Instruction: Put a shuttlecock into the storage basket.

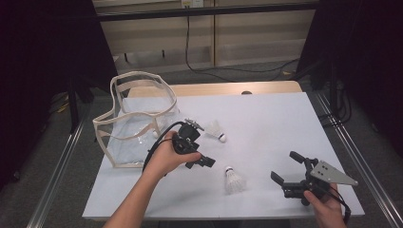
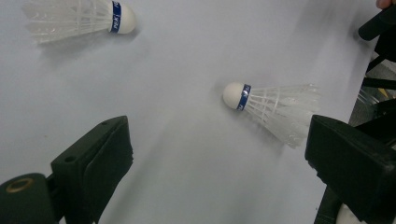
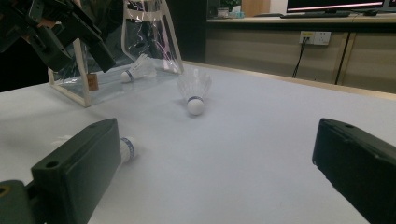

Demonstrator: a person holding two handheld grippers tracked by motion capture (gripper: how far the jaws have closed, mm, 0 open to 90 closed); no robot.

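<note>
A white sheet covers the table [image 1: 266, 118], whose wooden far edge shows beyond it; grey floor, trailing cables and dark curtains surround the table, and pale wall panels stand behind. Nearest the person, the right gripper [image 1: 288, 170] sits low at the table's near right corner, its jaws spread wide with nothing between them. Just left of it lies the near shuttlecock [image 1: 233, 180], on its side, its long axis running roughly front to back with the white cork toward the far side and the feather skirt toward the person. Farther in, the left gripper [image 1: 202, 153] hangs over the sheet left of centre, its jaws wide apart and empty; in the left gripper view that same shuttlecock [image 2: 273, 105] lies between and beyond them. Past it rests the far shuttlecock [image 1: 215, 129], lying slantwise, cork toward the near right, feathers toward the clear tote bag [image 1: 135, 124] standing open at the table's left edge.
</note>
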